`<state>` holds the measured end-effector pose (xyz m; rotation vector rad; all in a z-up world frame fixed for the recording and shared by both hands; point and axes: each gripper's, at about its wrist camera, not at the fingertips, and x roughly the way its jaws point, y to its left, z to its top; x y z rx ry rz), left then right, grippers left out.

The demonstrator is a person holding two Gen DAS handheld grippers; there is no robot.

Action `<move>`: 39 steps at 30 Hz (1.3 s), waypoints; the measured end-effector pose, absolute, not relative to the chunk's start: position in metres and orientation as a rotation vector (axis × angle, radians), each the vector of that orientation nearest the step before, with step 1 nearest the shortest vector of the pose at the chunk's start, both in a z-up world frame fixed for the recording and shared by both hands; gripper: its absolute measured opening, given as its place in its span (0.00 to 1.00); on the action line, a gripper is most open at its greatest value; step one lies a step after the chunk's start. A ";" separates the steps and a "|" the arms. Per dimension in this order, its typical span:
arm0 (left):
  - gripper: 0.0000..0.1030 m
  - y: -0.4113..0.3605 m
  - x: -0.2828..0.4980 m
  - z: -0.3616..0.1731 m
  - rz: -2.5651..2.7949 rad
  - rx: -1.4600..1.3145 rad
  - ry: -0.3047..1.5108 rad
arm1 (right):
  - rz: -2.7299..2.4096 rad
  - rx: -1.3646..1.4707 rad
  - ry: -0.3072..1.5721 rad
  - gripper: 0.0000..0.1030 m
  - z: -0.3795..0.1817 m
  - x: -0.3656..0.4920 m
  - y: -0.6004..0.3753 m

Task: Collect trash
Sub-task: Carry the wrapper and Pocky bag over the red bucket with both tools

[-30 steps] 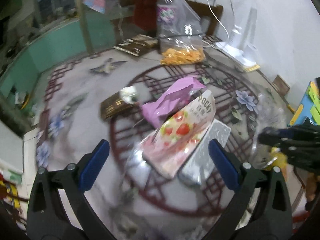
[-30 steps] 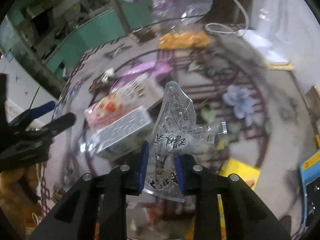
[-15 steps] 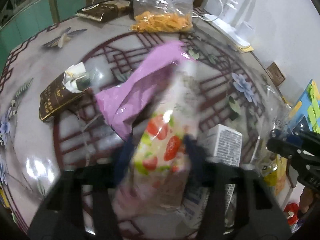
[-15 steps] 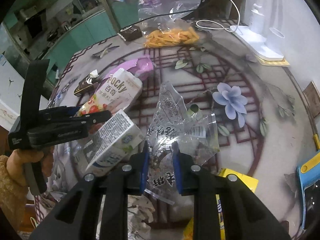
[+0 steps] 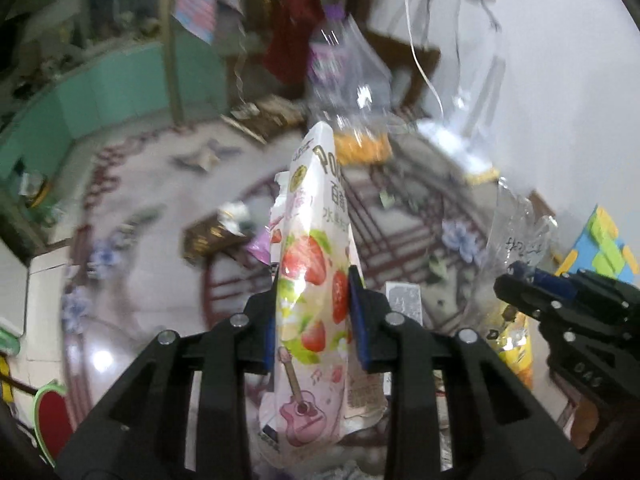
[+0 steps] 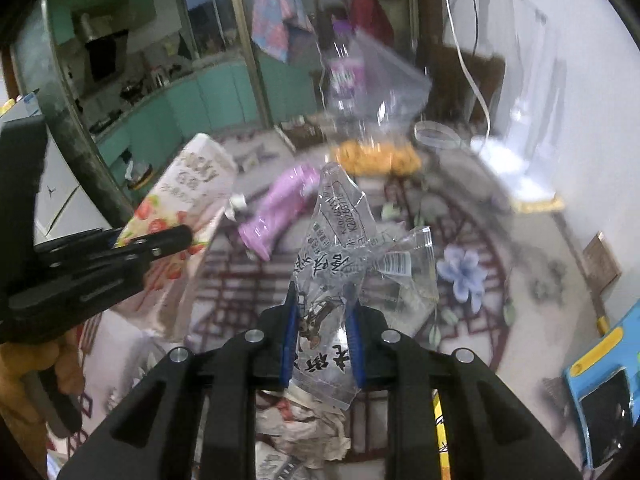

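The left claw [image 5: 314,312] is clenched on the strawberry Pocky pack [image 5: 316,248], which stands upright between its blue pads, lifted above the table [image 5: 132,280]. The right claw [image 6: 322,340] is clenched on a clear printed wrapper [image 6: 344,248] (crumpled, also in the air). On the table lie a purple wrapper [image 6: 280,208] and a bag of orange snacks [image 6: 376,156].

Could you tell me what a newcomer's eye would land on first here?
The pink strawberry-printed snack pouch, clamped upright in the left gripper, fills the left wrist view. Beside it, the right gripper pinches a crinkled clear printed wrapper above the floral-patterned table.
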<state>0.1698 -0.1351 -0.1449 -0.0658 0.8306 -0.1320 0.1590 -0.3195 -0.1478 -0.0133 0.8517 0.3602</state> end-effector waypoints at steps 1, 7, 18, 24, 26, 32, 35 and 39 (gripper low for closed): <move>0.27 -0.132 0.158 -0.132 -0.104 -0.071 0.799 | 0.362 -0.013 0.828 0.20 -0.141 0.154 -0.317; 0.28 -0.122 0.111 -0.083 -0.046 -0.086 0.680 | 0.407 -0.034 0.675 0.20 -0.095 0.120 -0.297; 0.28 -0.093 0.055 -0.060 0.040 -0.126 0.630 | 0.497 -0.071 0.584 0.20 -0.066 0.089 -0.263; 0.28 -0.061 0.029 -0.057 0.086 -0.137 0.621 | 0.520 -0.074 0.560 0.20 -0.060 0.074 -0.235; 0.28 -0.046 0.022 -0.057 0.088 -0.145 0.614 | 0.519 -0.085 0.547 0.20 -0.055 0.067 -0.223; 0.28 0.004 0.007 -0.063 0.059 -0.146 0.624 | 0.489 -0.104 0.533 0.21 -0.056 0.044 -0.175; 0.28 0.032 0.003 -0.069 0.029 -0.138 0.655 | 0.453 -0.100 0.544 0.21 -0.059 0.032 -0.149; 0.28 0.071 -0.016 -0.069 0.005 -0.133 0.648 | 0.422 -0.096 0.571 0.21 -0.061 0.022 -0.109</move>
